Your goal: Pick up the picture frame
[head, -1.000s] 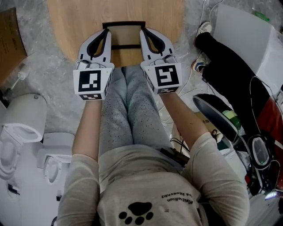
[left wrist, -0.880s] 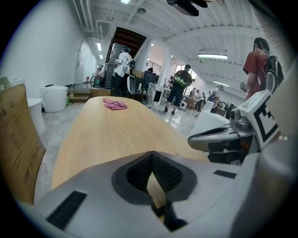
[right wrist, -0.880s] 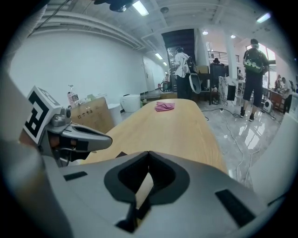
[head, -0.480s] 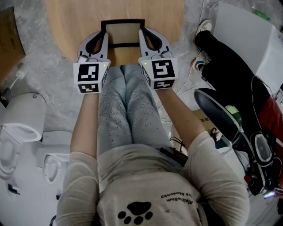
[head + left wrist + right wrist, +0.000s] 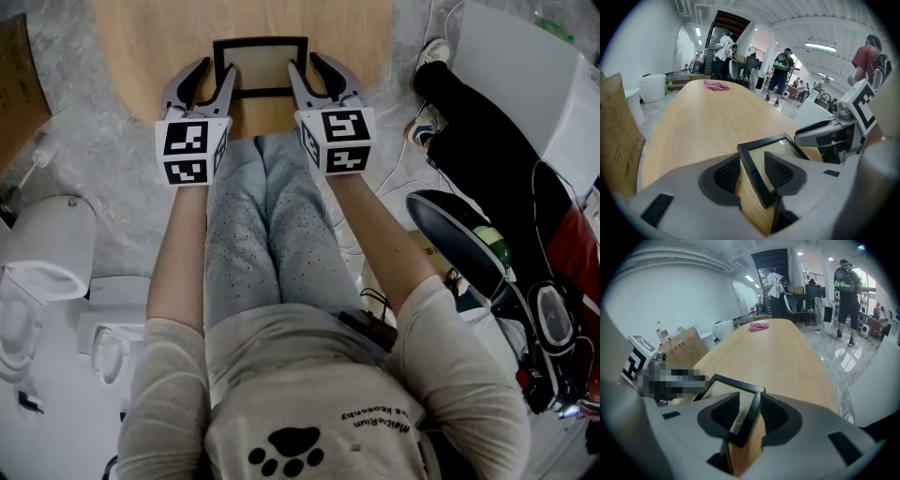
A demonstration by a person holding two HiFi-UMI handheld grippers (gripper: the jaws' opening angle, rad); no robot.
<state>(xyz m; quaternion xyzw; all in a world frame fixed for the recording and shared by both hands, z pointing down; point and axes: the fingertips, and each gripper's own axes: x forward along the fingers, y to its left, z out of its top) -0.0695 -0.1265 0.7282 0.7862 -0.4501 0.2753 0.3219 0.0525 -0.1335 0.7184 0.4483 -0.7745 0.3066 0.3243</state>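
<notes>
Both grippers have dropped onto the frame since the earlier head view. Both sets of jaws, shut then, have just been opening. Left to right:

Left gripper (image 5: 214, 73): jaws apart, straddling the left side bar of the picture frame (image 5: 261, 67). In its own view the bar runs between the pads (image 5: 727, 172), with bare wood showing between the outer pad and the bar, so no squeeze yet. The inner pad sits over the glass.

Frame: lies flat on the wooden table (image 5: 141, 56), near the edge by the person's knees. Its long axis runs left-right between the two grippers (landscape, as far as the head view shows). The short side bars run roughly along each gripper's pointing direction.

Right gripper (image 5: 307, 67): also spread, with the right side bar between its pads (image 5: 776, 416). The outer pad looks very close to the bar, but I can't confirm contact. The inner pad is clearly off it.

Key relation: each bar already sits inside its jaw gap, and neither hand is nearer than the other. My read is that the next move needs only a close on both sides, then an even lift so the frame doesn't tilt.
</notes>
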